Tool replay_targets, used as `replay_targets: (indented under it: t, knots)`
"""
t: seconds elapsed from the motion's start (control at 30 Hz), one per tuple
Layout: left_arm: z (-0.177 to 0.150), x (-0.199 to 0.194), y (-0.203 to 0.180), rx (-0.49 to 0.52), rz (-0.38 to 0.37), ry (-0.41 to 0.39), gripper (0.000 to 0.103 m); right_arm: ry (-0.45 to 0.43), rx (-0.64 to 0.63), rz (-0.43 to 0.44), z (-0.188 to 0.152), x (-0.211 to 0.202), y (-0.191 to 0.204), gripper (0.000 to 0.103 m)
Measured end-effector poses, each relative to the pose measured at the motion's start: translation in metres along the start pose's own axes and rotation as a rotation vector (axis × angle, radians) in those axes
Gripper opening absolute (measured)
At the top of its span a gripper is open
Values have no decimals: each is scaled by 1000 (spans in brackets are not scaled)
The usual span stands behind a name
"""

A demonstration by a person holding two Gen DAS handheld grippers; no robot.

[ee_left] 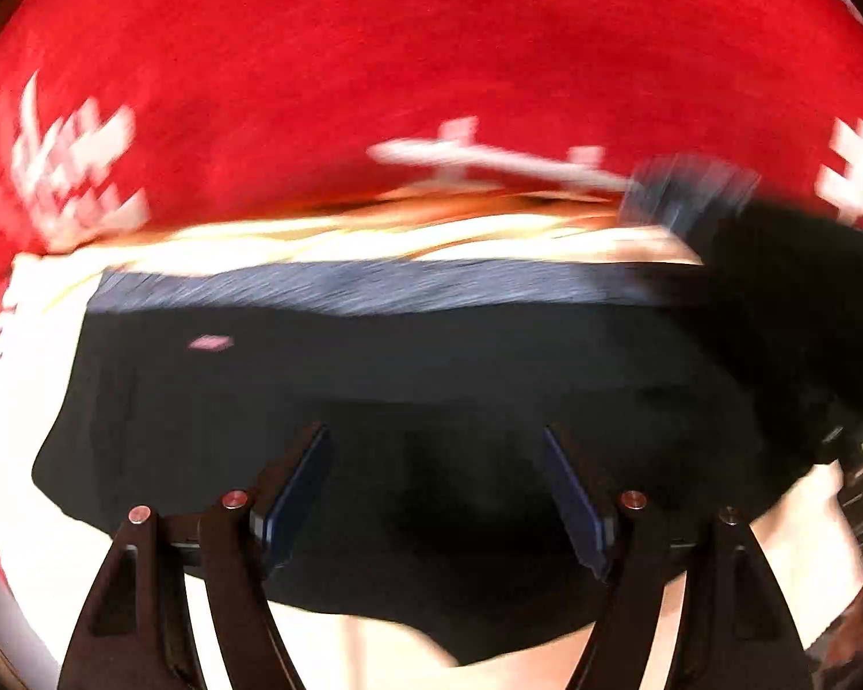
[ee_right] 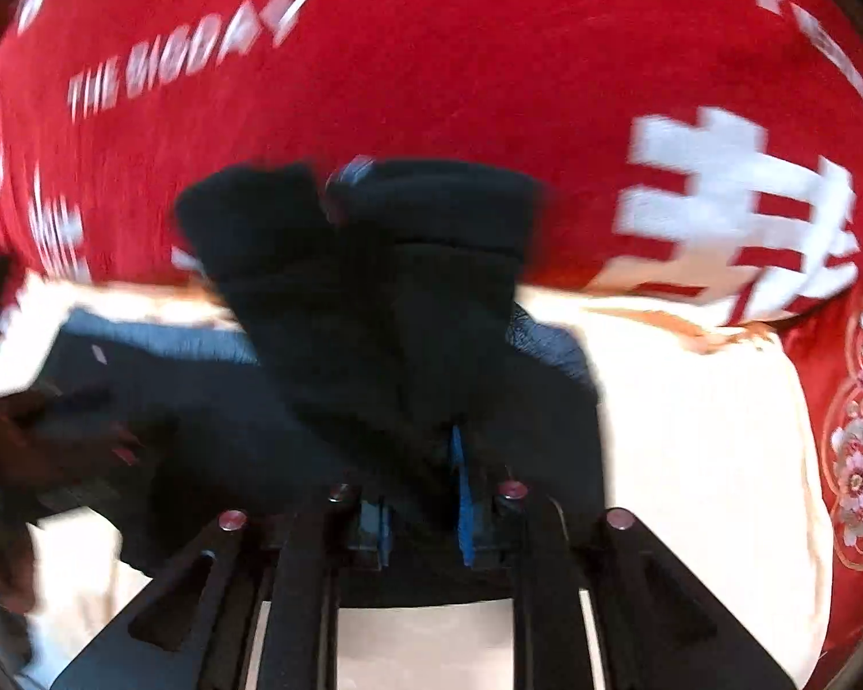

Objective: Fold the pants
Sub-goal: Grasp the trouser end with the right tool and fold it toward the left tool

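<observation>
On the cream surface [ee_right: 690,402], before the red printed cloth [ee_left: 431,57], lie the dark pants [ee_left: 374,402]. Above them the left gripper [ee_left: 437,489] hangs wide and empty; the right gripper [ee_right: 426,494], nearly closed, pinches a raised fold. A fold seems underway; next, lay it down squarely.
</observation>
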State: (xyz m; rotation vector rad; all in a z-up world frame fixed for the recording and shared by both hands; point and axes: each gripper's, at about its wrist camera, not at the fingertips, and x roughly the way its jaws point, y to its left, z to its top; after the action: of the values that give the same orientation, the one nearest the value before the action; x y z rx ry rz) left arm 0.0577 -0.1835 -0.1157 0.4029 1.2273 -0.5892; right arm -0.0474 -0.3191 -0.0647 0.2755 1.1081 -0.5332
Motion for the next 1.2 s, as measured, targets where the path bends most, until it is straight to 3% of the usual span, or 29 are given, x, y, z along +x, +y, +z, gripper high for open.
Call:
replay_targets:
  t: [0.1, 0.2, 0.27, 0.37, 0.43, 0.53, 0.63, 0.7, 0.77, 1.03, 1.2]
  knots:
    - [-6, 4, 32, -15, 23, 5, 75, 74, -144, -111, -18, 34, 52, 31]
    - [-9, 4, 52, -29, 28, 15, 75, 98, -340, -273, -41, 42, 96, 37]
    - [-11, 3, 60, -34, 22, 23, 75, 94, -382, -261, -50, 30, 108, 39]
    - [-13, -3, 64, -28, -13, 26, 75, 117, -380, -90, -59, 0, 110, 39]
    - [-13, -9, 53, 0, -66, 22, 75, 136, -261, 26, -53, -14, 90, 39]
    - [-12, -7, 31, 45, -131, 43, 75, 155, 167, 292, -41, -17, 19, 39]
    - [-14, -2, 11, 71, -190, 66, 75, 193, 630, 558, -47, 13, -43, 39]
    - [-16, -3, 4, 70, -213, 74, 75, 202, 783, 633, -56, 30, -60, 39]
    - [-16, -14, -10, 53, -221, 63, 75, 218, 847, 656, -64, 40, -61, 39]
    - [-8, -27, -5, 77, -281, 63, 75, 256, 1030, 746, -89, 61, -72, 39]
    - [-13, -26, -18, 138, -328, 98, 75, 256, 1043, 761, -97, 59, -77, 39]
